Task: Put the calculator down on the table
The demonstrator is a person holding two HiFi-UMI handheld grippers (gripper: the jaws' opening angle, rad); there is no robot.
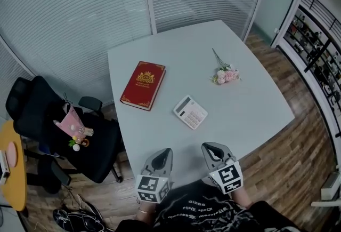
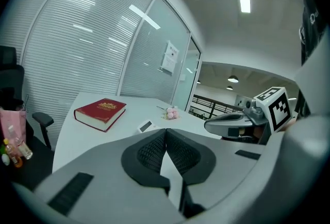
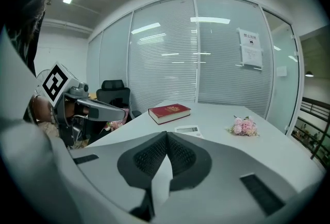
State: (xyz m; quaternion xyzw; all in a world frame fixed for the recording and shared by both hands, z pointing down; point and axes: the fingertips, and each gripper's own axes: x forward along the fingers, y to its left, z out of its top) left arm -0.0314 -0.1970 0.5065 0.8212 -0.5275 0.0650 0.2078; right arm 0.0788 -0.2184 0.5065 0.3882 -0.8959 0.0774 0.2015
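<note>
Calculator lies flat on the counter.
Left tool and right tool hover at its near edge, jaws pressed together, empty.

A pale grey-white surface with rounded corners carries three things, all well apart from each other. A red book with a gold emblem on its cover lies flat near the left edge, closed. A white calculator lies flat near the middle, keys up, set at a slant to the edges, nearer the person than the book. A small bunch of pink flowers lies on its side toward the right, its stem pointing to the far edge.
</note>
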